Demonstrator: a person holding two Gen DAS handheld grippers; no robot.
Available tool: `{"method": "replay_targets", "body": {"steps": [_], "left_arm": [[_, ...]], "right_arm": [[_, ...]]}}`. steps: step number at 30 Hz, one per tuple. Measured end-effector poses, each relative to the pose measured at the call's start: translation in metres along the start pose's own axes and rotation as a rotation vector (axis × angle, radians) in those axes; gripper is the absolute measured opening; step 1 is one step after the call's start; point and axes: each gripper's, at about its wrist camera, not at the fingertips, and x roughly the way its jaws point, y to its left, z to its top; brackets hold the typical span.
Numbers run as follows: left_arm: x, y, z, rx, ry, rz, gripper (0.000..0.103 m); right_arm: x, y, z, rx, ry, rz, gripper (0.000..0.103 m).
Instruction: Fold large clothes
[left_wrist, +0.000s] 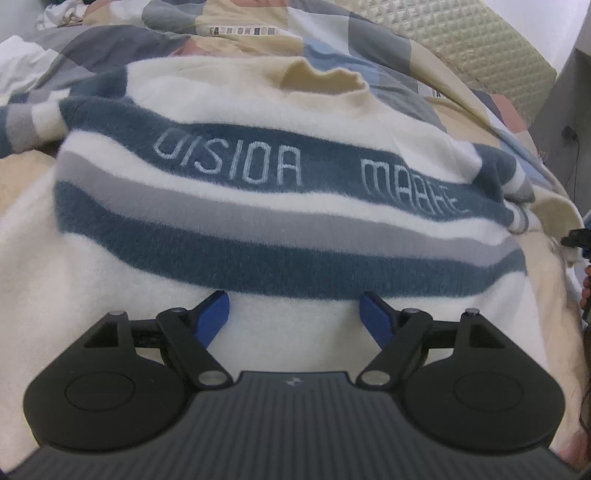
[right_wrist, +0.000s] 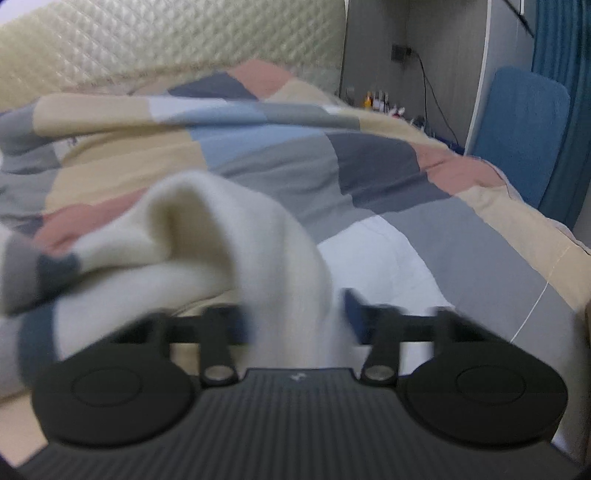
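A fluffy white sweater (left_wrist: 258, 229) with dark blue and grey stripes and pale lettering lies spread front-up on the bed, its collar at the far side. My left gripper (left_wrist: 294, 312) hovers open over the plain white lower part, its blue fingertips (left_wrist: 216, 314) wide apart with nothing between them. In the blurred right wrist view, a cream sleeve of the sweater (right_wrist: 229, 236) rises in a bunched fold and runs down between the fingers of my right gripper (right_wrist: 299, 321), which is shut on it.
A patchwork quilt (right_wrist: 369, 166) in beige, grey, blue and pink covers the bed under the sweater. A padded cream headboard (right_wrist: 166, 40) stands behind. A blue chair (right_wrist: 517, 129) and a bedside surface with small items (right_wrist: 376, 101) are at the right. White cloth (left_wrist: 62, 18) lies far left.
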Motion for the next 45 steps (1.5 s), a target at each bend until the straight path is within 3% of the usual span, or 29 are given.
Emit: {"method": "replay_targets", "body": {"steps": [5,12,17,21,27,34,40,45], "left_arm": [[0.002,0.004,0.009,-0.033,-0.003,-0.016,0.082],[-0.01,0.01,0.013,-0.044,-0.024,-0.041,0.082],[-0.032,0.016,0.017,-0.051,-0.07,-0.054,0.082],[-0.057,0.022,0.022,-0.068,-0.118,-0.082,0.082],[-0.088,0.032,0.022,-0.086,-0.169,-0.1,0.082],[-0.122,0.068,0.023,-0.207,-0.218,-0.16,0.082],[-0.144,0.109,0.028,-0.323,-0.262,-0.188,0.082],[-0.142,0.131,0.028,-0.385,-0.243,-0.195,0.082]], "right_arm": [[-0.025,-0.022,0.055,0.004,-0.02,0.016,0.014],[-0.122,-0.046,0.152,-0.029,-0.037,0.024,0.013],[-0.218,-0.038,0.192,-0.053,-0.016,0.147,0.013],[-0.294,-0.007,0.199,-0.097,0.02,0.283,0.013],[-0.385,0.07,0.164,-0.199,0.126,0.486,0.013],[-0.446,0.177,0.078,-0.32,0.223,0.657,0.014],[-0.44,0.258,-0.009,-0.281,0.319,0.741,0.015],[-0.405,0.298,-0.064,-0.284,0.431,0.714,0.017]]}}
